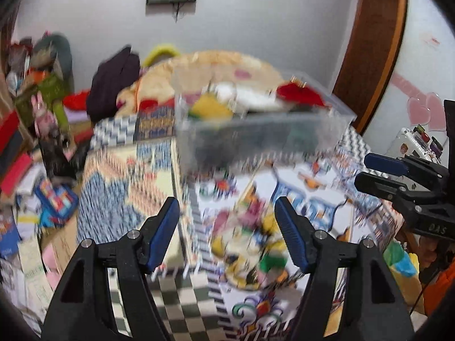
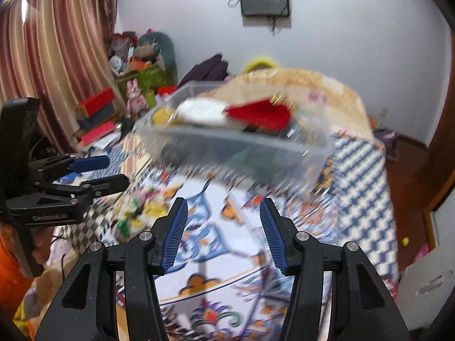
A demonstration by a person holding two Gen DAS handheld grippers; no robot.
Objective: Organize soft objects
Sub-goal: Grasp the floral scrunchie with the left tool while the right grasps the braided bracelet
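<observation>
A clear plastic bin point(image 1: 256, 130) stands on the patterned bed cover and holds soft items: a red one point(image 1: 301, 95), a white one point(image 1: 250, 96) and a yellow one point(image 1: 209, 109). It also shows in the right wrist view point(image 2: 236, 145) with the red item point(image 2: 260, 116). A multicoloured soft toy point(image 1: 253, 244) lies on the cover between my left gripper's fingers, not touched. My left gripper point(image 1: 227, 233) is open and empty. My right gripper point(image 2: 223, 234) is open and empty, short of the bin. Both views are blurred.
A large beige plush point(image 1: 216, 62) lies behind the bin. Boxes, books and toys point(image 1: 39, 91) pile at the left by the curtain point(image 2: 57, 51). A wooden door frame point(image 1: 372, 45) is at the right. The bed edge point(image 2: 389, 199) drops to the floor.
</observation>
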